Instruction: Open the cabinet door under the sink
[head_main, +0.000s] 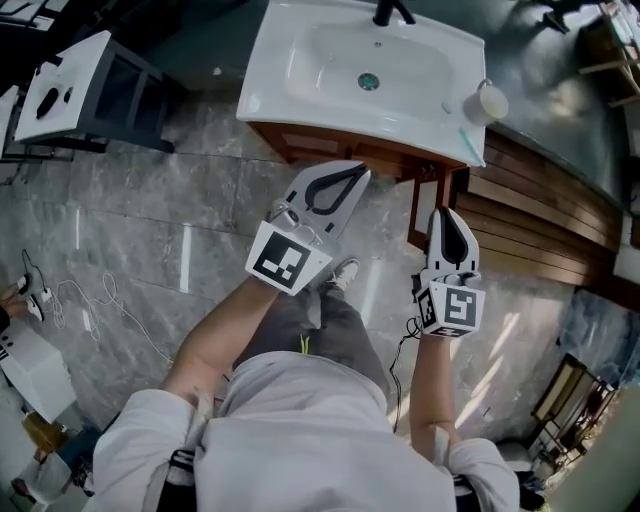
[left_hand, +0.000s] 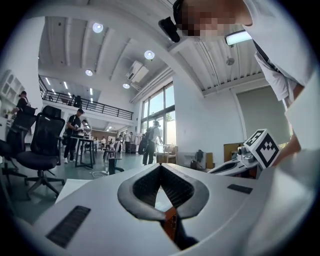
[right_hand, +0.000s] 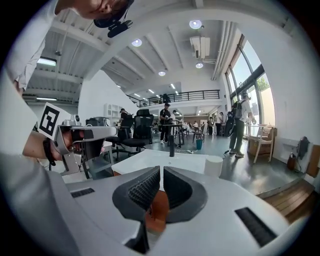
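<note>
A white cup (head_main: 487, 102) stands upright — white cables (head_main: 85, 318) trail across the grey stone floor (head_main: 130, 200).

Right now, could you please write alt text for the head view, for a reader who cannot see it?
Seen from above, a person holds the left claw and right claw, both shut and empty, in front of the wooden cabinet under a white sink. A white cup stands on the sink's right corner.

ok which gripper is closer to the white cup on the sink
Right. The cup is ahead of the right gripper and slightly to its right. The left gripper is further left, facing the middle of the basin.
</note>
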